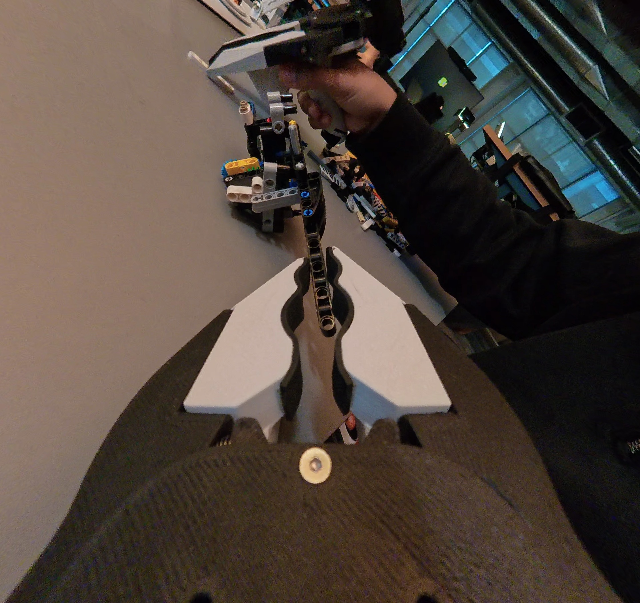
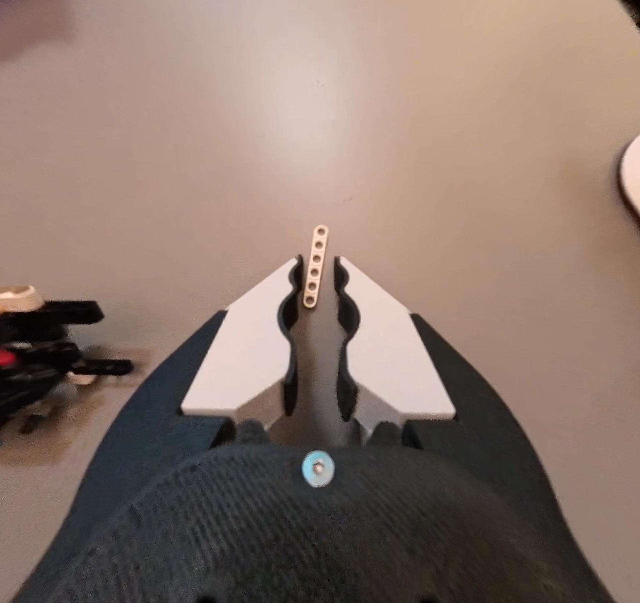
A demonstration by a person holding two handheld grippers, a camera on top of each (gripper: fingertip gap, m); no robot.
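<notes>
In the left wrist view my left gripper [image 1: 319,255] is shut on a long black holed beam [image 1: 320,288]. The beam runs up into a black, grey and yellow brick assembly [image 1: 273,170] that stands on the grey table [image 1: 104,170]. In the right wrist view my right gripper [image 2: 317,258] is low over the table [image 2: 311,101]. A thin cream holed beam [image 2: 315,267] lies flat between its fingertips. A gap shows between the beam and the right pad [image 2: 341,271], so the jaws are open. The right gripper [image 1: 214,66] also shows in the left wrist view, tips down on the table, held by a hand [image 1: 346,94].
A pile of loose small parts [image 1: 363,198] lies right of the assembly, under a dark sleeve [image 1: 467,222]. Dark parts [image 2: 41,343] sit at the left edge of the right wrist view. A white round-edged object [image 2: 632,181] is at its right edge. Tip to tip, the grippers are about 25 centimeters apart.
</notes>
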